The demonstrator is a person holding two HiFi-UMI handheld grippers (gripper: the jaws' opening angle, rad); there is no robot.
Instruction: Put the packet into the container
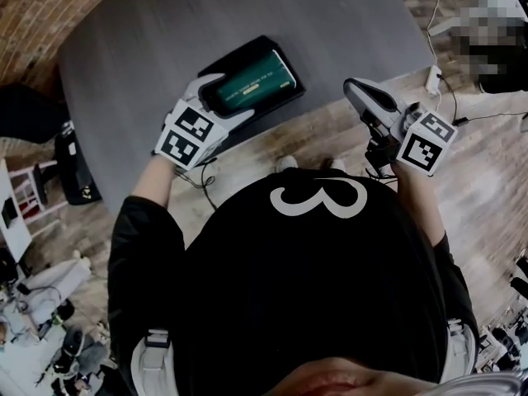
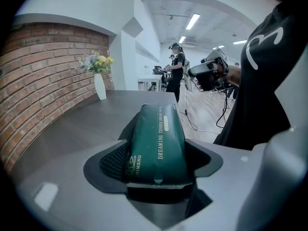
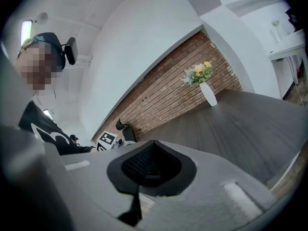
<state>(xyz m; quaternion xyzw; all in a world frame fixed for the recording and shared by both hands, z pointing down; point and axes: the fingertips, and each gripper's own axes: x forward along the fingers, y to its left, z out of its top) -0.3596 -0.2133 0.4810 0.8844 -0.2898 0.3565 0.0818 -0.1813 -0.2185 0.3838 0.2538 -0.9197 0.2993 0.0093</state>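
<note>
A dark green packet [image 1: 252, 81] with pale print lies lengthwise over a black container [image 1: 286, 104] on the grey table [image 1: 148, 31]. My left gripper [image 1: 227, 99] holds the packet's near end, one white finger on each long side. In the left gripper view the packet [image 2: 159, 129] fills the gap between the jaws of the left gripper [image 2: 156, 172] and runs away from the camera. My right gripper [image 1: 353, 87] hovers off the table's near edge to the right, above the wooden floor, jaws together with nothing in them. The right gripper [image 3: 151, 170] looks across the table.
A white vase of flowers [image 2: 99, 83] stands at the table's far end by the brick wall [image 2: 43, 81]. People [image 2: 177, 69] stand in the room behind. Cables and a white plug strip [image 1: 433, 77] lie on the floor at the right.
</note>
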